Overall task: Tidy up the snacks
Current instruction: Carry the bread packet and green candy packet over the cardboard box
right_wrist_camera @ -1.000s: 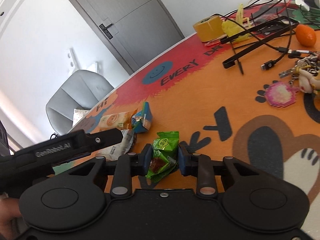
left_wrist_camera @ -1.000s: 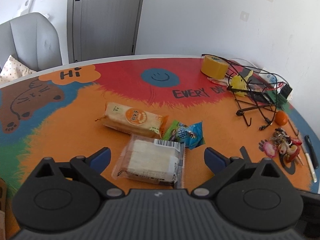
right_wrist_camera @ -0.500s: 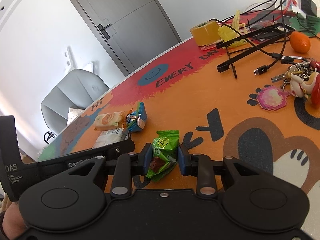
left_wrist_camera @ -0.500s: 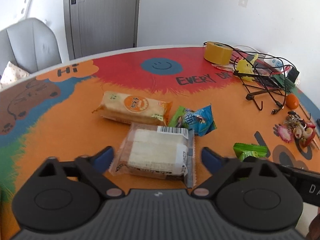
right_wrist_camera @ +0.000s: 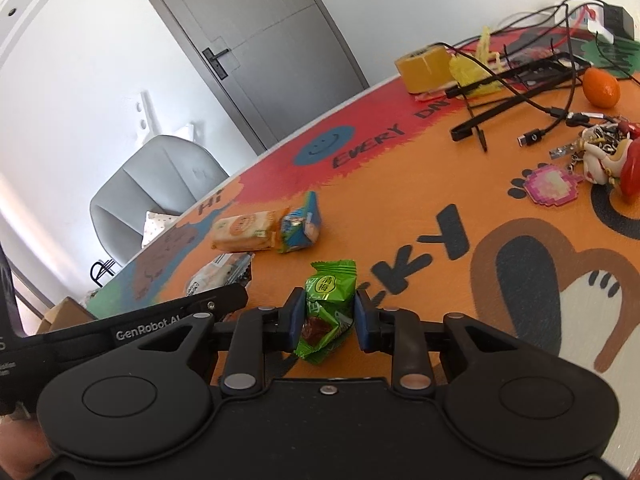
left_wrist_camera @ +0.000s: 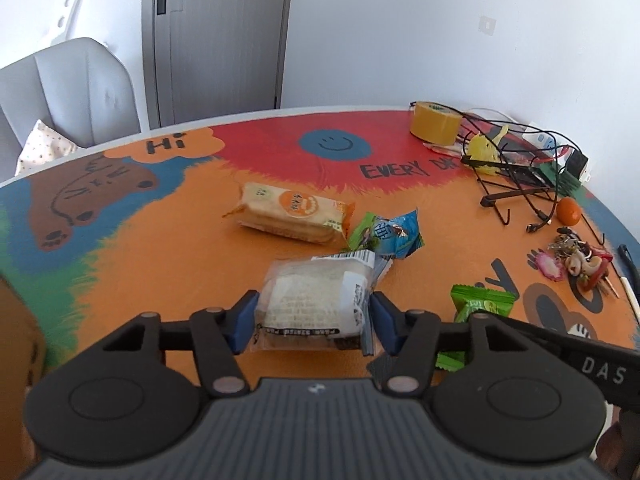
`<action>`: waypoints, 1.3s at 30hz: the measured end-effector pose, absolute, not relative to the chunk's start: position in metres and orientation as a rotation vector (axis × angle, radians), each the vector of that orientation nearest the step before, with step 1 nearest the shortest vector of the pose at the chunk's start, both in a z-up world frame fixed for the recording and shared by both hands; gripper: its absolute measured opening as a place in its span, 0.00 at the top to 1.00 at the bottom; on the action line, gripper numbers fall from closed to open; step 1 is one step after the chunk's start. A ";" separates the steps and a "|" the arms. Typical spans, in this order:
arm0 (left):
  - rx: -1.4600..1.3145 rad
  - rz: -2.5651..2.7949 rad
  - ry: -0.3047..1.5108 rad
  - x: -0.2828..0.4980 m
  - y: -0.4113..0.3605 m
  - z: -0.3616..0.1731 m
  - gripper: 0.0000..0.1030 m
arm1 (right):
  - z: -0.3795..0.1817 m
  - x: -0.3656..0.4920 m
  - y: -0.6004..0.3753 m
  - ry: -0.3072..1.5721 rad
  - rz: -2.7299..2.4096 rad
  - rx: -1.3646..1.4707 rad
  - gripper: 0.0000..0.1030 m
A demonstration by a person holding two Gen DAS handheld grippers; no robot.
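My left gripper (left_wrist_camera: 312,322) is shut on a clear-wrapped white sandwich pack (left_wrist_camera: 316,304), its blue pads against both sides. Beyond it lie an orange biscuit pack (left_wrist_camera: 294,212) and a blue-green snack bag (left_wrist_camera: 390,234) on the colourful table (left_wrist_camera: 160,232). My right gripper (right_wrist_camera: 325,318) is shut on a small green plum candy packet (right_wrist_camera: 328,304), held just above the table. That packet (left_wrist_camera: 478,306) also shows at the right in the left wrist view. The biscuit pack (right_wrist_camera: 244,232), blue bag (right_wrist_camera: 302,226) and sandwich pack (right_wrist_camera: 218,274) show in the right wrist view.
At the table's far right lie a yellow tape roll (left_wrist_camera: 436,122), tangled black cables and a stand (left_wrist_camera: 516,184), an orange fruit (left_wrist_camera: 569,211), a keychain bunch (left_wrist_camera: 576,262) and a pen (left_wrist_camera: 630,260). A grey chair (left_wrist_camera: 64,92) and door (left_wrist_camera: 216,36) stand behind.
My left gripper has closed from wide open onto the sandwich pack. My right gripper, still holding the green packet, has moved in beside the left one.
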State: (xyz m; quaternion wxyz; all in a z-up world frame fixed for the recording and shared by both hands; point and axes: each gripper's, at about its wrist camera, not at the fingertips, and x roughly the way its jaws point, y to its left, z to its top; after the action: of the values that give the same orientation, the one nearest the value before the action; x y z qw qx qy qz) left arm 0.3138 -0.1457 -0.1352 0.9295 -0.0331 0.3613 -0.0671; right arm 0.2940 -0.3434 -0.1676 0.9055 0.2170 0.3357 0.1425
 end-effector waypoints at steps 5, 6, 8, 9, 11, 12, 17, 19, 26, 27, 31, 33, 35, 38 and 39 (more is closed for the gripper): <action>-0.081 -0.134 0.709 0.292 -0.135 -0.123 0.45 | -0.158 0.281 -0.335 0.672 0.309 0.443 0.74; -0.084 -0.133 0.703 0.288 -0.133 -0.120 0.45 | -0.156 0.279 -0.333 0.667 0.312 0.442 0.74; -0.089 -0.131 0.689 0.279 -0.129 -0.115 0.45 | -0.152 0.273 -0.329 0.658 0.317 0.439 0.74; -0.090 -0.130 0.681 0.274 -0.127 -0.112 0.45 | -0.150 0.270 -0.327 0.653 0.321 0.437 0.74; -0.089 -0.124 0.665 0.265 -0.122 -0.106 0.45 | -0.146 0.265 -0.322 0.644 0.329 0.432 0.74; -0.089 -0.121 0.658 0.261 -0.120 -0.103 0.45 | -0.143 0.262 -0.319 0.639 0.334 0.432 0.74; -0.099 -0.110 0.618 0.240 -0.105 -0.088 0.45 | -0.133 0.250 -0.306 0.619 0.358 0.421 0.74; -0.110 -0.105 0.605 0.233 -0.099 -0.083 0.45 | -0.128 0.245 -0.301 0.610 0.366 0.413 0.74; -0.135 -0.091 0.555 0.208 -0.081 -0.066 0.45 | -0.110 0.230 -0.283 0.578 0.394 0.382 0.74; -0.140 -0.091 0.551 0.206 -0.079 -0.064 0.45 | -0.109 0.230 -0.281 0.575 0.397 0.378 0.74; -0.150 -0.081 0.532 0.192 -0.069 -0.057 0.45 | -0.102 0.224 -0.270 0.563 0.416 0.368 0.74; -0.154 -0.073 0.521 0.186 -0.062 -0.053 0.45 | -0.098 0.221 -0.264 0.557 0.427 0.365 0.74; -0.160 -0.065 0.510 0.182 -0.056 -0.049 0.45 | -0.095 0.220 -0.258 0.551 0.436 0.362 0.74; -0.170 -0.056 0.495 0.176 -0.046 -0.044 0.45 | -0.090 0.219 -0.250 0.542 0.447 0.357 0.74; -0.173 -0.055 0.488 0.174 -0.044 -0.042 0.45 | -0.088 0.218 -0.247 0.540 0.453 0.354 0.74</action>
State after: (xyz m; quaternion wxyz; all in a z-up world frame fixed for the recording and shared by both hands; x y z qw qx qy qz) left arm 0.1741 -0.0437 -0.0418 0.9663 -0.0854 0.2415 -0.0273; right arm 0.2183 -0.2466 -0.0882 0.9232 0.1726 0.2632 0.2207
